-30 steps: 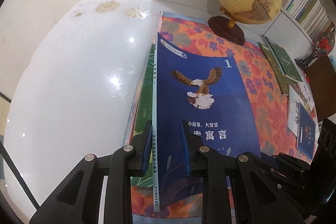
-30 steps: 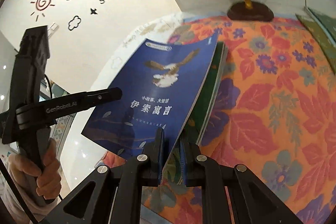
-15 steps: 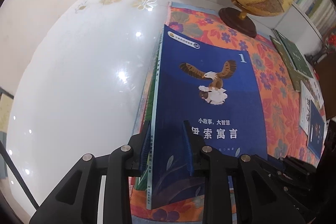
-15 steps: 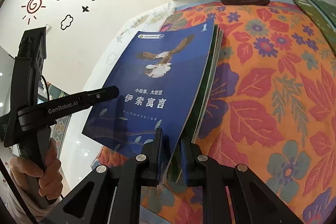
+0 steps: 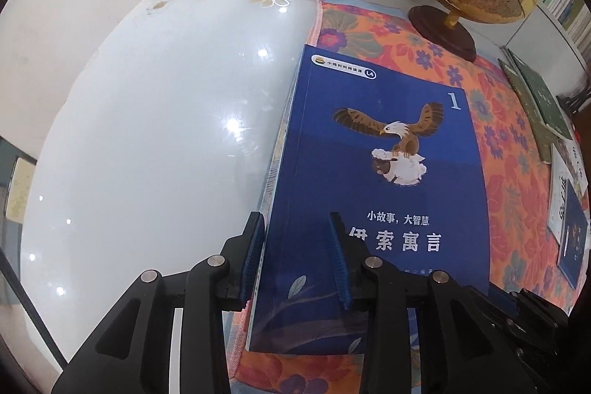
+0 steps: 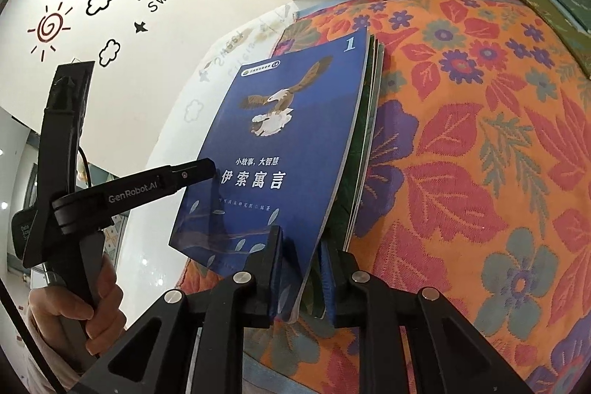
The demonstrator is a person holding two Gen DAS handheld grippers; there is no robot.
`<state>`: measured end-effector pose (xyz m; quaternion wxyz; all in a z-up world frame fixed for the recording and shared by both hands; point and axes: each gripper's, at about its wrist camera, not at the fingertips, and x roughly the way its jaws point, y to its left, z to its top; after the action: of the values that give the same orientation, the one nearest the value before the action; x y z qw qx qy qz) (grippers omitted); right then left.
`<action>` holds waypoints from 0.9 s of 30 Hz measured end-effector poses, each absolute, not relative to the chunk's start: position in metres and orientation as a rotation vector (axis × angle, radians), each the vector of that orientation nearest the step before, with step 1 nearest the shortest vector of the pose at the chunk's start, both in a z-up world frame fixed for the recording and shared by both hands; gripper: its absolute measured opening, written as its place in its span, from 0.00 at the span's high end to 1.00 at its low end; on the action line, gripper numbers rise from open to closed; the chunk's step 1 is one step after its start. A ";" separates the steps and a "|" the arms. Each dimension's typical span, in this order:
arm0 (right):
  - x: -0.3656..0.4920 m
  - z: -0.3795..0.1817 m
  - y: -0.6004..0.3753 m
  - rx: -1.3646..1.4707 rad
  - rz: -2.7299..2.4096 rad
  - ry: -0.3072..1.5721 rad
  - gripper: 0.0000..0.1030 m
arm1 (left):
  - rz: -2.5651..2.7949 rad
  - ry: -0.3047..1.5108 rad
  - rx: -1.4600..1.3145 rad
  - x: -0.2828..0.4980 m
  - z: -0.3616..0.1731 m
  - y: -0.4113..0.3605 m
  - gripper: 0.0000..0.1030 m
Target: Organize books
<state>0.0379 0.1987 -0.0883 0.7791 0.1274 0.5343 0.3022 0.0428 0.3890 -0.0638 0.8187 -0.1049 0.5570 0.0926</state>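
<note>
Both grippers have just been opening: left gripper [image 5: 297,257] stands apart astride the spine edge of the blue book [image 5: 384,180], right gripper [image 6: 301,270] parted around its near corner. The book lies atop the stack on the floral cloth [image 6: 480,154]. Back each straight off, without dragging the cover askew.

A glossy white tabletop [image 5: 147,135] meets woven floral cloth [image 6: 480,154] under a smooth paper-covered blue book [image 5: 369,154].
</note>
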 end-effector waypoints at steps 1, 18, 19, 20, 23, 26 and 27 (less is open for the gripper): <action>0.038 -0.089 0.198 0.284 0.649 1.152 0.83 | 0.199 1.188 -0.217 0.043 -0.064 0.388 0.69; 0.050 -0.079 0.147 0.467 0.657 1.148 0.50 | 0.267 1.160 -0.187 0.049 -0.037 0.374 0.67; 0.052 -0.077 0.138 0.484 0.645 1.140 0.50 | 0.254 1.154 -0.193 0.052 -0.033 0.370 0.66; 0.054 -0.077 0.129 0.498 0.635 1.135 0.50 | 0.233 1.146 -0.198 0.057 -0.029 0.361 0.66; 0.062 -0.074 0.094 0.542 0.620 1.118 0.50 | 0.177 1.137 -0.183 0.069 -0.021 0.331 0.66; 0.073 -0.063 0.052 0.508 0.590 1.071 0.50 | 0.054 1.153 -0.167 0.080 -0.018 0.272 0.66; 0.078 -0.058 0.035 0.481 0.575 1.049 0.50 | 0.011 1.160 -0.165 0.082 -0.019 0.253 0.66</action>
<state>0.0775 0.0349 -0.0584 0.7993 0.2241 0.4888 0.2682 0.0817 0.2533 -0.0191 0.8332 -0.0778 0.5474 0.0051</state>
